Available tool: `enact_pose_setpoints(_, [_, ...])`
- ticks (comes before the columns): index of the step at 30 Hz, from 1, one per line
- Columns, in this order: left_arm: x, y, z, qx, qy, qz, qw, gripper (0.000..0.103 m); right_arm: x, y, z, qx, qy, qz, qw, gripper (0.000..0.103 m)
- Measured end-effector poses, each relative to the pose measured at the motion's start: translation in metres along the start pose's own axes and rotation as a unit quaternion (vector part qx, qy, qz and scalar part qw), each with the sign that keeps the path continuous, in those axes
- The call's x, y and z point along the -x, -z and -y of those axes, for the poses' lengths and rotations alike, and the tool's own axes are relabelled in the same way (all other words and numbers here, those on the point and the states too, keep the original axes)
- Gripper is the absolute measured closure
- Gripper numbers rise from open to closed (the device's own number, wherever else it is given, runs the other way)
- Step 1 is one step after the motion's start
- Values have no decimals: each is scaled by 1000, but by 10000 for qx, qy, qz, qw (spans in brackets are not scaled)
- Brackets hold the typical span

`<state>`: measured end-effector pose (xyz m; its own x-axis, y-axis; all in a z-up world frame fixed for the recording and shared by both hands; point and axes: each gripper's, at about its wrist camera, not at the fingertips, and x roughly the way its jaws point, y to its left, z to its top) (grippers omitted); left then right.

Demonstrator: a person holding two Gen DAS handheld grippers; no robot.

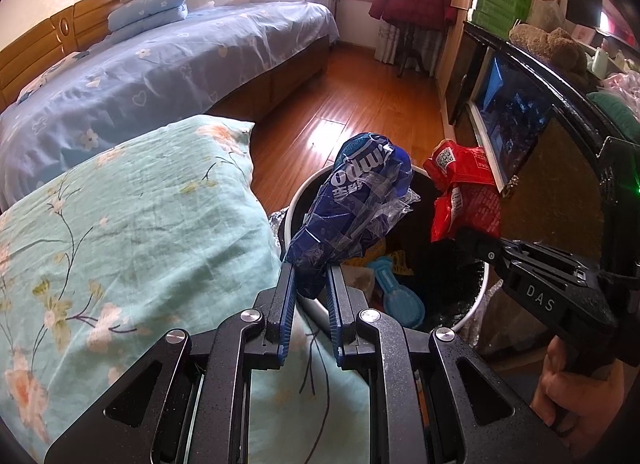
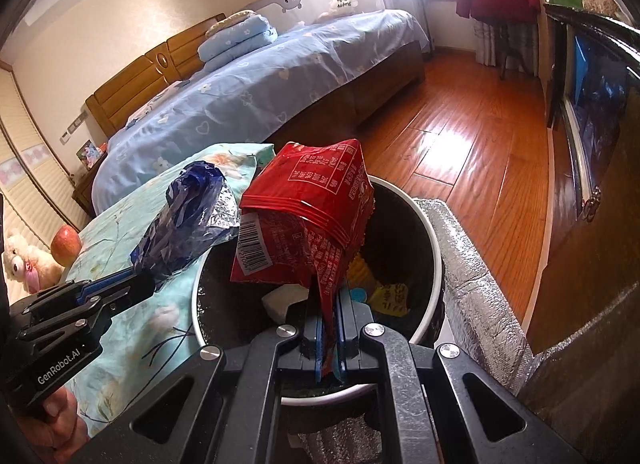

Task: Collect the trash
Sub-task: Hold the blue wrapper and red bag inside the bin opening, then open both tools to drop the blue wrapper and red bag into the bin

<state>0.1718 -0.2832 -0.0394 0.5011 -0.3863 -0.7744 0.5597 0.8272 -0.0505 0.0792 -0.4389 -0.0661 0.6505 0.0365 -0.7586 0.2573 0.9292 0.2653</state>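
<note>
Above the bin (image 2: pixel 438 264), two clamped wrappers (image 2: pixel 304 216).

Nearest you on the left is a surface under a teal floral cloth (image 1: pixel 132 224); an apple (image 2: pixel 65 250) and a plush toy (image 2: pixel 24 262) rest at its far left edge. Just right of it, on the wooden floor (image 1: pixel 360 104), stands the white-rimmed trash bin (image 2: pixel 434 232) with scraps inside, a silver foil pad (image 2: pixel 476 264) touching its right side. Farther back on the left stands the bed (image 1: pixel 160 76) in a blue sheet, with folded blue bedding (image 1: pixel 150 8) at its headboard end.
</note>
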Motion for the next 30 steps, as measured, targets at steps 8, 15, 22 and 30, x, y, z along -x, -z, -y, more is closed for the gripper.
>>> enact_pose_setpoints(8, [-7,-5,5,-16,-33,-49,10000,89,-6,-5,7,-55,13,-44,10000,98])
enact_pose_setpoints(15, [-13,-8,9,-33,-62,-83,9999,89,-11,-7,9,-59,37,-93,9999,98])
enact_pose_setpoints(22, [-18,-11,12,-41,-85,-115,9999,89,-14,-9,14,-105,56,-137,9998,98])
enact_pose_setpoints(30, [-22,-12,14,-42,-108,-145,9998,89,-18,-11,16,-118,76,-163,9998,98])
